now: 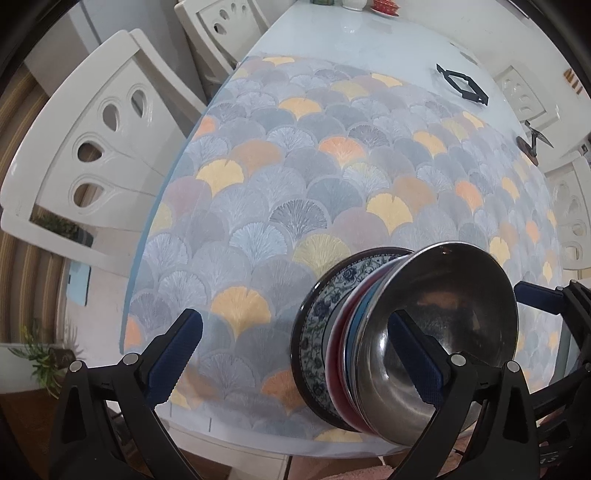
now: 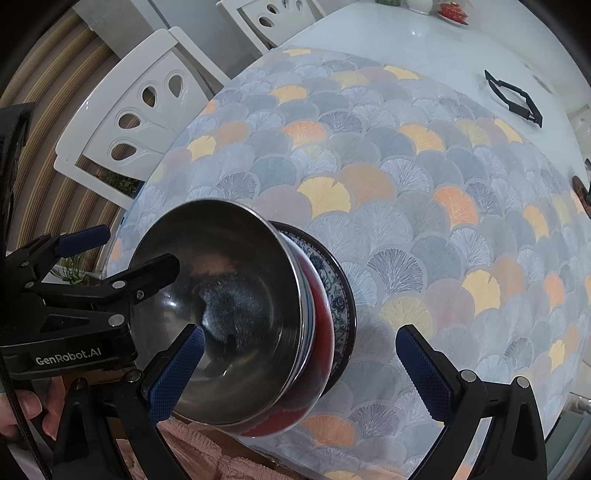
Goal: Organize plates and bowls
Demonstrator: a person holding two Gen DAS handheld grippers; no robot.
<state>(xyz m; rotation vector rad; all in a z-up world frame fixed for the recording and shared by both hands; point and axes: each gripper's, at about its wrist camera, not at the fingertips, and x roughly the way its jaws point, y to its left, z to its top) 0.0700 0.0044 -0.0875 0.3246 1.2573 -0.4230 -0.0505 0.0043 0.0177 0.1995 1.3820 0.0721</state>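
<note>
A stack of dishes stands near the table's front edge: a steel bowl (image 1: 443,332) on top, a blue bowl and a red bowl (image 1: 338,354) under it, and a blue-patterned plate (image 1: 314,325) at the bottom. My left gripper (image 1: 299,354) is open; its right finger reaches into the steel bowl. In the right wrist view the steel bowl (image 2: 236,302) and patterned plate (image 2: 341,302) sit left of centre. My right gripper (image 2: 299,373) is open, its left finger in front of the bowl. The left gripper (image 2: 122,254) shows there, astride the bowl's rim.
The table (image 1: 369,37) carries a fan-patterned cloth (image 1: 295,184). A black hexagonal frame (image 1: 461,86) lies far right, with a small dark object (image 1: 528,147) near it. White chairs (image 1: 92,155) stand on the left. Small dishes (image 1: 384,5) sit at the far end.
</note>
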